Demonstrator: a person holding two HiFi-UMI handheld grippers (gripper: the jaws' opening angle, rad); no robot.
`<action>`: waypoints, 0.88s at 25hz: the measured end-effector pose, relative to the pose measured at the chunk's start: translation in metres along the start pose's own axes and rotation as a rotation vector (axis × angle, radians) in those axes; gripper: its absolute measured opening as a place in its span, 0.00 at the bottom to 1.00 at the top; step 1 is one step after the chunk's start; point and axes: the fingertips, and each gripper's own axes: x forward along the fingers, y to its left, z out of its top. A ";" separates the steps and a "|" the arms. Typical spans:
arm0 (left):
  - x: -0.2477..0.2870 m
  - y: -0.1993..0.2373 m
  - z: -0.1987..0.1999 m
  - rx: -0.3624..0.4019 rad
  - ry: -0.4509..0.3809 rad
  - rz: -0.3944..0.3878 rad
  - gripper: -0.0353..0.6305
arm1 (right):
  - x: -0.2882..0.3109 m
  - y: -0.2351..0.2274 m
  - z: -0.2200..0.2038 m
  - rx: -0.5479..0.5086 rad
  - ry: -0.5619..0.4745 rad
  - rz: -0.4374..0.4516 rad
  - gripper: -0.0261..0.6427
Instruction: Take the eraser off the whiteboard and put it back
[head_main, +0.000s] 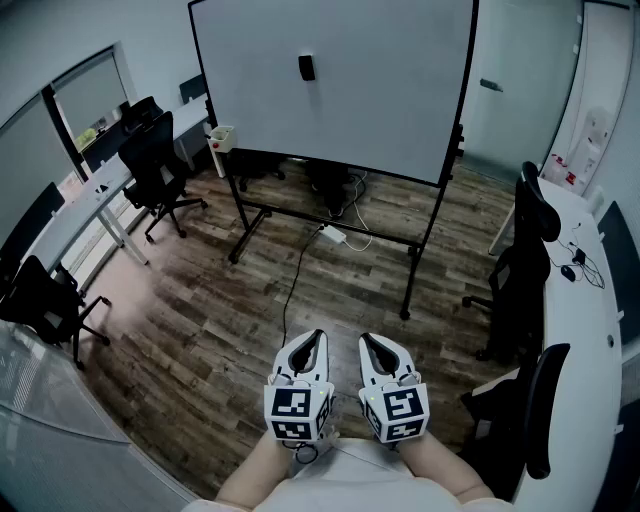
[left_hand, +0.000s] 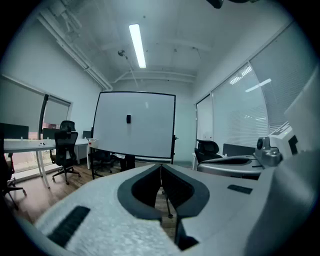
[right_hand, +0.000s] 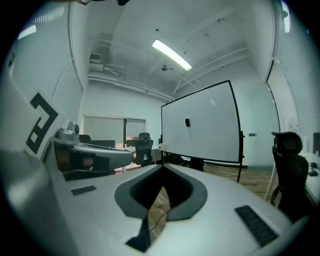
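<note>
A small black eraser (head_main: 306, 68) sticks high up on the white whiteboard (head_main: 380, 110), which stands on a wheeled frame across the wooden floor. Both grippers are held low and close to the person, far from the board and side by side. My left gripper (head_main: 318, 336) is shut with nothing between its jaws, and so is my right gripper (head_main: 366, 340). In the left gripper view the eraser (left_hand: 128, 118) shows well beyond the shut tips (left_hand: 161, 165). In the right gripper view the eraser (right_hand: 187, 122) is on the board (right_hand: 210, 135), past the shut tips (right_hand: 162, 166).
Black office chairs (head_main: 158, 170) and a long desk (head_main: 80, 215) line the left side. More chairs (head_main: 520, 290) and a desk (head_main: 590, 300) stand at the right. A cable and power strip (head_main: 333, 236) lie under the board. A white box (head_main: 221, 135) hangs at the board's left.
</note>
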 end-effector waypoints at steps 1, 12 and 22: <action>0.001 -0.001 0.000 -0.003 0.001 -0.001 0.08 | 0.000 -0.001 0.000 0.002 0.001 0.002 0.08; 0.016 -0.011 -0.004 -0.019 0.023 -0.014 0.08 | 0.002 -0.014 -0.003 0.047 0.005 -0.001 0.08; 0.031 -0.001 -0.011 -0.008 0.032 -0.007 0.08 | 0.018 -0.021 -0.008 0.003 0.002 -0.015 0.08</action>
